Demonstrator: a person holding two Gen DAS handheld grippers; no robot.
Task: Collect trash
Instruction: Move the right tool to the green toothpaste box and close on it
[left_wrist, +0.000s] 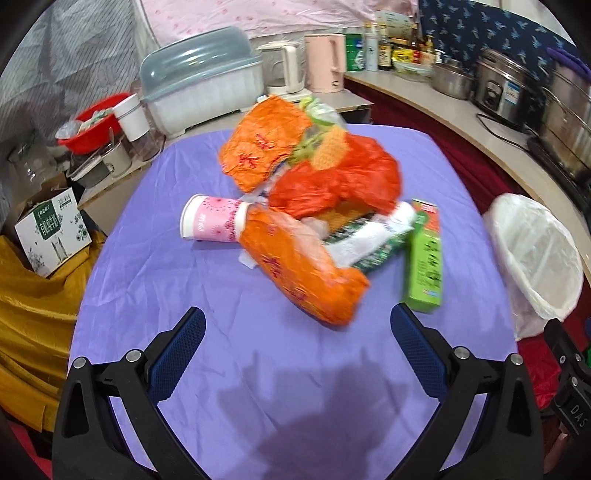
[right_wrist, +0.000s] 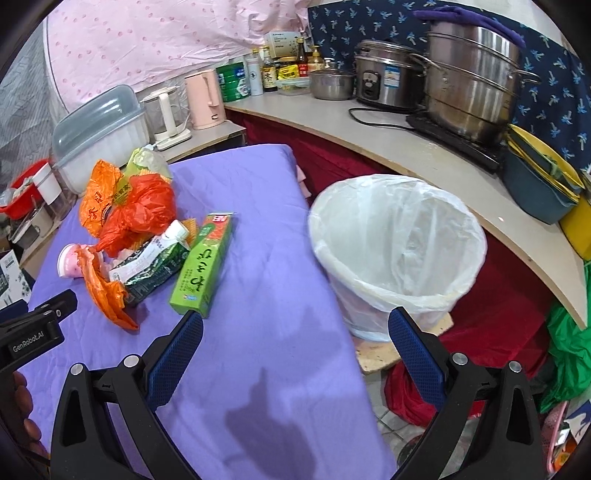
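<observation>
A heap of trash lies on the purple tablecloth (left_wrist: 229, 302): orange plastic bags (left_wrist: 299, 266), a red bag (left_wrist: 340, 181), a pink paper cup (left_wrist: 210, 218) on its side, a green-and-white carton (left_wrist: 373, 236) and a green box (left_wrist: 424, 258). My left gripper (left_wrist: 297, 325) is open, just short of the nearest orange bag, holding nothing. The same heap appears at the left of the right wrist view, with the green box (right_wrist: 203, 258) nearest. My right gripper (right_wrist: 295, 325) is open and empty over the table's right edge. Beside the table stands a bin with a white liner (right_wrist: 399, 243).
A counter (right_wrist: 406, 147) curves along the right with steel pots (right_wrist: 469, 74), a rice cooker and bottles. Behind the table stand kettles (left_wrist: 325, 62), a covered dish rack (left_wrist: 199, 81) and a red bowl. A cardboard box (left_wrist: 51, 229) rests at left. The other gripper's body (right_wrist: 33, 332) shows at left.
</observation>
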